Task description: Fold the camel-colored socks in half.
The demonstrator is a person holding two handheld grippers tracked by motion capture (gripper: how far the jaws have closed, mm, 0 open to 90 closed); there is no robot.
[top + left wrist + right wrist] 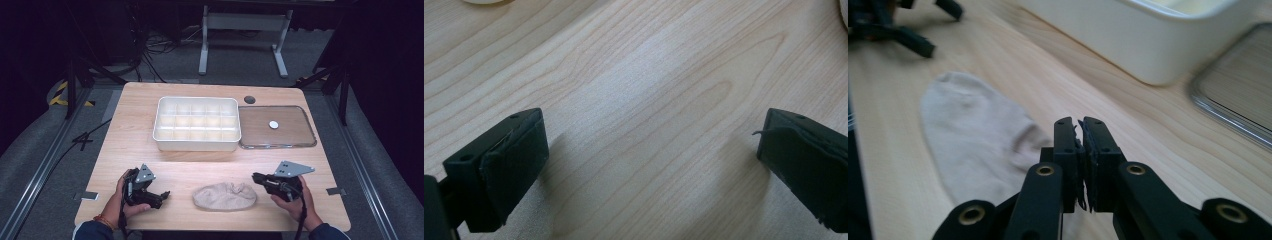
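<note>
A pale wooden counter [150, 150] carries a white divided tray [196, 123] and clear lid [277, 127]; a beige sock [225, 196] lies flat near the front edge, between the wide-open, empty left gripper [161, 196] and the right gripper [256, 176], its jaws pressed together on nothing.

Table [150, 165]: pale wood-grain top, smooth, faint sheen. Sock [225, 196]: beige knit cloth, soft, matt, slightly fuzzy. Bin [196, 142], far: white plastic, smooth, low gloss. Lid [295, 135], far right: clear plastic, glossy rim. Left gripper [651, 165] and right gripper [1083, 165]: matt black plastic; pads dark, rough, frayed at the edges; brass-coloured rivets on the right one.
</note>
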